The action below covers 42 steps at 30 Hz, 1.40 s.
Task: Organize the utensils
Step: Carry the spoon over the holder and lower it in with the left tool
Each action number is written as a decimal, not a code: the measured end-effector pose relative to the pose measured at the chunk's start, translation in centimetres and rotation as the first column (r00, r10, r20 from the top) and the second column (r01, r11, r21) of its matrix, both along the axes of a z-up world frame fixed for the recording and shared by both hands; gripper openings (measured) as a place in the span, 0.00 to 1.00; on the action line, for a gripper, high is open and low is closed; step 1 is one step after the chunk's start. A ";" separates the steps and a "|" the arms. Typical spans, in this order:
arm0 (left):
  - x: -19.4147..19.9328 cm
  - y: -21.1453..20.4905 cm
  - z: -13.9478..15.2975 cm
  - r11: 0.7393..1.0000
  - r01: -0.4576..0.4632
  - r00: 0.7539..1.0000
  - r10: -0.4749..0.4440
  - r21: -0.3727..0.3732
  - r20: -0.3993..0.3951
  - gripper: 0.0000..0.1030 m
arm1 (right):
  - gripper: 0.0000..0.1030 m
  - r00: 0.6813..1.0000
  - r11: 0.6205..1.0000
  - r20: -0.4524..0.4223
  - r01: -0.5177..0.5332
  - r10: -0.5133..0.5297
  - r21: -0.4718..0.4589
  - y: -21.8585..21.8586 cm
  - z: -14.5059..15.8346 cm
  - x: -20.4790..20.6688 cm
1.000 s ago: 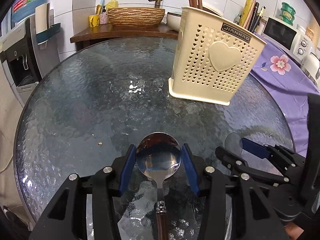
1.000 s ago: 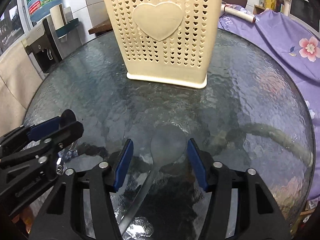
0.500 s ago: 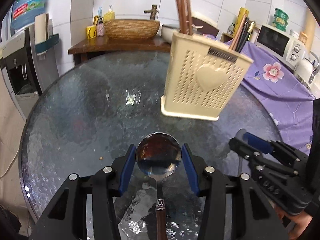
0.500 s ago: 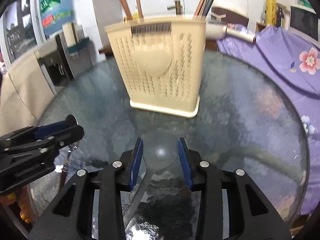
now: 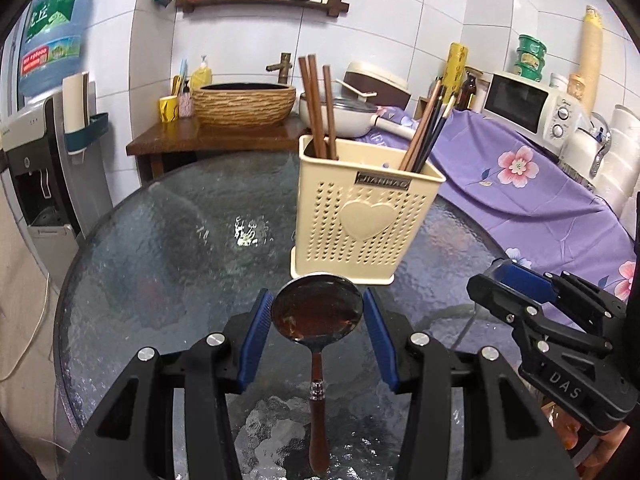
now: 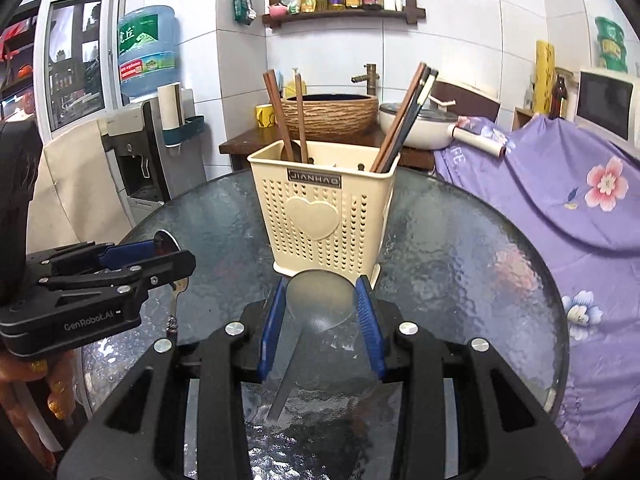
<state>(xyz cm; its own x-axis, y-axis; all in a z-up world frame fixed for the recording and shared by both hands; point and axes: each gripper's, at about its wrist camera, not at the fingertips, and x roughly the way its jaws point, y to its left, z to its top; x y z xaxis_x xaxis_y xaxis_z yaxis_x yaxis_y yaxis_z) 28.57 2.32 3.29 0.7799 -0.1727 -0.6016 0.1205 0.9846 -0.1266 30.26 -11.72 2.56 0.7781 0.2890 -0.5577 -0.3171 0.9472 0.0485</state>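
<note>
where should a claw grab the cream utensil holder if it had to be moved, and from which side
Probably by the top rim of the cream utensil holder, coming down from above onto the front wall near the nameplate. The body is likely too wide to span, while the rim is a thin wall. Aim for the middle, since chopsticks and the brown handles fill the corners.
</note>
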 end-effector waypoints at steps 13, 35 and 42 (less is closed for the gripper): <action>-0.1 -0.2 2.9 0.999 0.040 0.997 -0.040 -0.004 0.070 0.44 | 0.35 0.999 0.999 0.038 -0.028 0.028 -0.017 -0.2 2.5 0.0; 6.1 -0.4 17.2 0.990 0.112 0.961 -0.085 -0.087 0.264 0.44 | 0.35 0.980 0.998 0.192 0.042 -0.052 0.055 -2.5 15.2 8.5; 10.5 -0.9 17.2 0.996 0.056 0.963 -0.036 -0.068 0.268 0.44 | 0.35 0.969 0.994 0.225 0.104 -0.105 0.019 -2.2 16.4 11.9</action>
<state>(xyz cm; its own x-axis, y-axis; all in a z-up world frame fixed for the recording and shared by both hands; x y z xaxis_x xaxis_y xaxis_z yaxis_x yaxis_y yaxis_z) 39.07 1.40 20.45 0.9002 -0.2485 -0.3576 0.2048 0.9663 -0.1560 42.21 -13.97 18.94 0.9095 0.2024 -0.3630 -0.2197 0.9756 -0.0065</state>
